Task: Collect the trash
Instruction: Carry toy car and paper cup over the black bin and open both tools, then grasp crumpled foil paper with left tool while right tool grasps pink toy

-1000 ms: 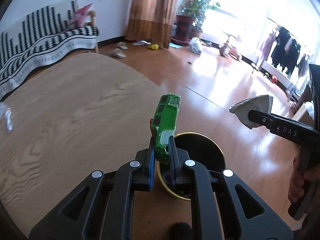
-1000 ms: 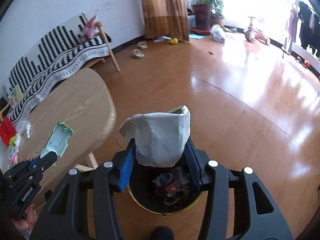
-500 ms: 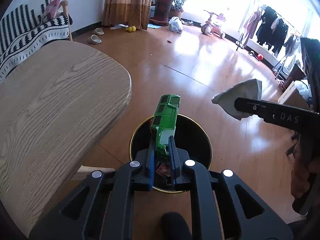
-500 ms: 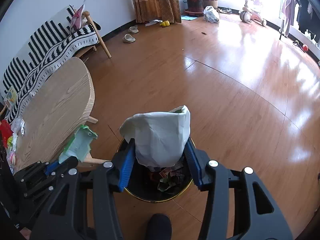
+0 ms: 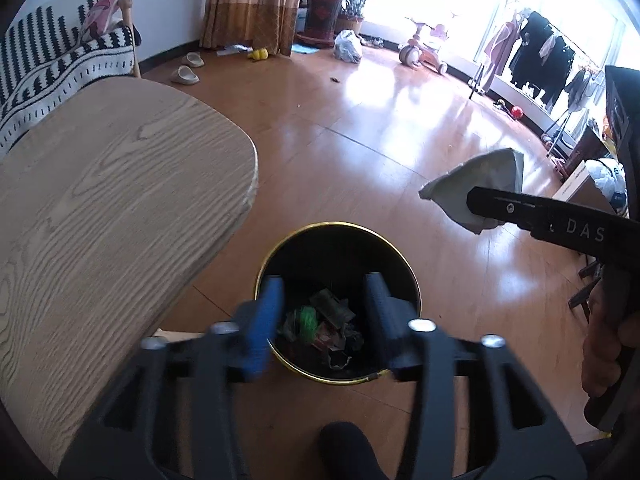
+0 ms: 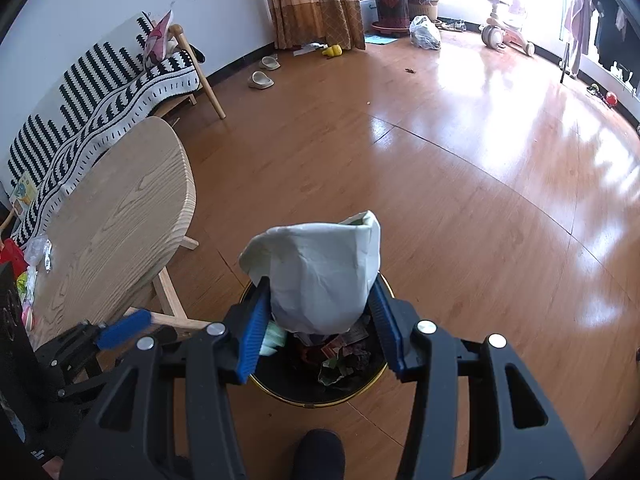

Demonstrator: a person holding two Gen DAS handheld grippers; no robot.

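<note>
A black trash bin with a gold rim (image 5: 338,227) stands on the wood floor beside the table and holds several scraps; it also shows in the right wrist view (image 6: 320,398). My left gripper (image 5: 323,296) is open and empty right above the bin. The green wrapper (image 5: 307,320) lies inside the bin among the trash. My right gripper (image 6: 320,300) is shut on a crumpled pale paper bag (image 6: 320,268) and holds it above the bin. The bag also shows in the left wrist view (image 5: 476,184), to the right of the bin.
A light wooden table (image 5: 100,208) stands left of the bin, with its legs (image 6: 170,304) near the bin. More litter (image 6: 36,252) lies at the table's far left end. A striped sofa (image 6: 100,100) stands behind. Slippers (image 6: 262,78) and a tricycle (image 6: 504,36) are far off.
My left gripper has opened and the green wrapper has dropped into the bin. My right gripper has stayed shut on the paper bag above the bin.
</note>
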